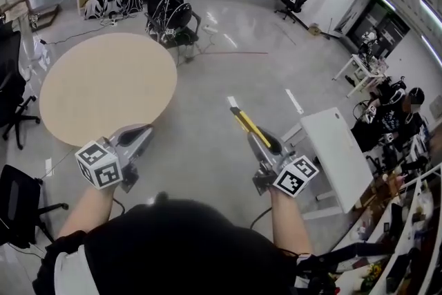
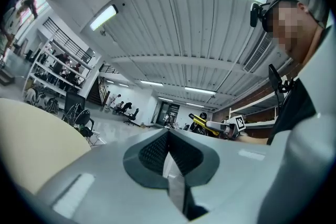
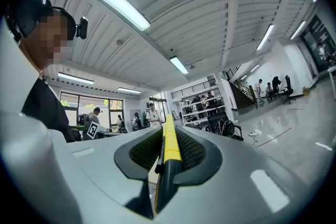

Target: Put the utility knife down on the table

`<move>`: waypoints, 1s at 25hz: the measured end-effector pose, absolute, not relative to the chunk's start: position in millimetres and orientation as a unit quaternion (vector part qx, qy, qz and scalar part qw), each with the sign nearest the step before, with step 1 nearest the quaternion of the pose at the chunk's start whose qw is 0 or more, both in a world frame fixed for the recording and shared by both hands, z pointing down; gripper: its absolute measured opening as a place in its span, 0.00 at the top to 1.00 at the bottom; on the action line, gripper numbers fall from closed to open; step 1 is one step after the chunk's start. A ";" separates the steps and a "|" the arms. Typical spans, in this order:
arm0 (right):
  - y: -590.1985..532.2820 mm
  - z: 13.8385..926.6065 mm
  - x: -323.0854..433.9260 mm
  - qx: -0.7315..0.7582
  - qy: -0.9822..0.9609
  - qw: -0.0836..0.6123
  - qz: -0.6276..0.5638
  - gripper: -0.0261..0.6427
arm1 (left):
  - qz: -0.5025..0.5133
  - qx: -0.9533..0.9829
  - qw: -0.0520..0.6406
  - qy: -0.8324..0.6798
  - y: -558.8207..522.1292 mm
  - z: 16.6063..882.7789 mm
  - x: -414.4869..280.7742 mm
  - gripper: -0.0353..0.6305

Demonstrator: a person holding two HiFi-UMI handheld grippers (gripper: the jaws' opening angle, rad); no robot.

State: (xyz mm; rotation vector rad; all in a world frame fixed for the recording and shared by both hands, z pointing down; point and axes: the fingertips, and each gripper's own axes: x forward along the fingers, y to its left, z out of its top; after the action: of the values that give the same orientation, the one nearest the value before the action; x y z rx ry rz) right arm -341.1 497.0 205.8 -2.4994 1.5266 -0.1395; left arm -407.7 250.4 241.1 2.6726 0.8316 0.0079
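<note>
The utility knife [image 1: 247, 125] is yellow and black, and my right gripper [image 1: 266, 143] is shut on its rear part. Its blade end sticks forward and up-left over the grey floor, right of the round beige table [image 1: 103, 86]. In the right gripper view the knife [image 3: 170, 157] runs straight out between the dark ribbed pads [image 3: 142, 152]. My left gripper [image 1: 143, 130] hovers at the table's near edge, its jaws together with nothing in them. In the left gripper view the left gripper [image 2: 169, 138] has its pads meeting, the table [image 2: 31, 139] lies at the left, and the knife [image 2: 198, 119] shows far off.
A white desk [image 1: 337, 152] stands close on the right of the right gripper. Black office chairs stand behind the table [image 1: 173, 14] and to its left [image 1: 14, 103], with another by my left elbow [image 1: 17, 200]. Seated people [image 1: 394, 114] work at desks on the far right.
</note>
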 end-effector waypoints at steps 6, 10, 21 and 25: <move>470.1 189.7 -252.4 -0.852 0.515 0.082 -0.053 0.82 | -0.011 0.932 0.183 0.311 231.8 233.9 -304.6 0.95; 448.5 181.4 -192.0 -0.859 0.504 0.079 -0.047 0.82 | -0.014 0.929 0.186 0.321 204.2 233.7 -238.3 0.95; 447.4 199.9 -49.5 -0.864 0.488 0.105 -0.063 0.82 | 0.002 0.930 0.184 0.319 186.2 252.3 -101.5 0.95; 469.9 204.2 1.4 -0.852 0.505 0.122 -0.064 0.82 | 0.009 0.944 0.177 0.278 193.5 259.2 -69.8 0.95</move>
State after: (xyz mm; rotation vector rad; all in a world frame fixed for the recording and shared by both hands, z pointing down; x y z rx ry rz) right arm 1.4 469.9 204.2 -2.4868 1.4755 -0.1857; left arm -69.8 193.5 259.2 2.6722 0.7878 0.0267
